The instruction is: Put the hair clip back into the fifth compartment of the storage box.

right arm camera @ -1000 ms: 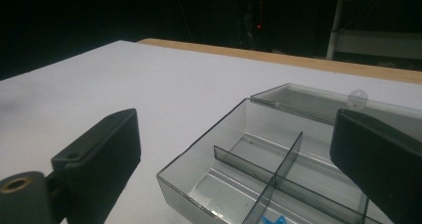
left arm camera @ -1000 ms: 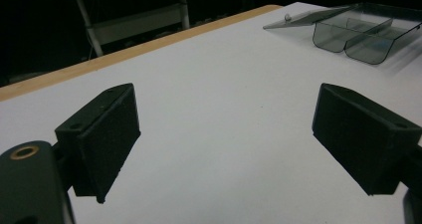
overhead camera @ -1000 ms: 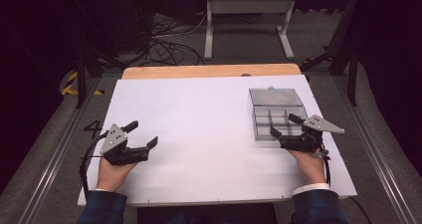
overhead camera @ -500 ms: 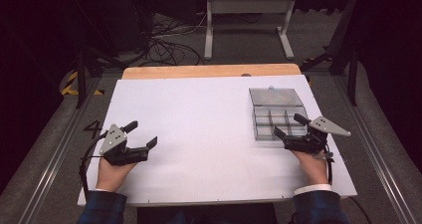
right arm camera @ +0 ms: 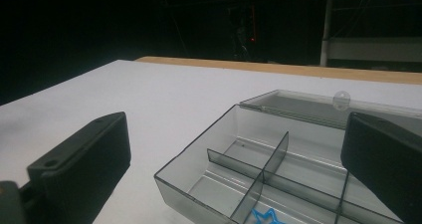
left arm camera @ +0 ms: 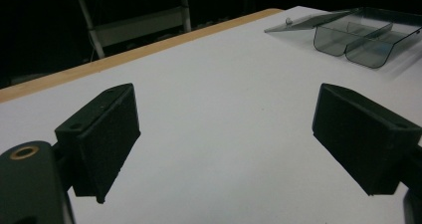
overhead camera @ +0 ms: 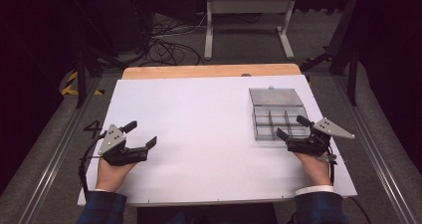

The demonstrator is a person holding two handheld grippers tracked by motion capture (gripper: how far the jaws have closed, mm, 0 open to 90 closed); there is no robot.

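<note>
— Right gripper (overhead camera: 291, 126): condition and position?
— Jaws spread wide, having just been opening; nothing pressed between the pads. It sits at the near edge of the compartment box (overhead camera: 276, 113), tips just at the box's front wall. From the right gripper view, the box's near compartments lie between the two jaws, no pad touching a wall.

— Item: compartment box?
— Clear grey plastic, divided by partitions, lid (overhead camera: 275, 96) folded open flat on its far side. One small blue star-shaped piece (right arm camera: 262, 217) lies in a near compartment, closest to the right gripper.

— Placement of the box?
— On the white tabletop (overhead camera: 199, 124), toward its right side, short of the wooden strip (overhead camera: 209, 71) that runs along the far edge beyond the lid.

— Left gripper (overhead camera: 143, 134)?
— Well apart from the box, far across the tabletop to its left. Jaws wide, holding nothing; bare tabletop between them in the left gripper view, with the box (left arm camera: 366, 37) off at upper right.
</note>
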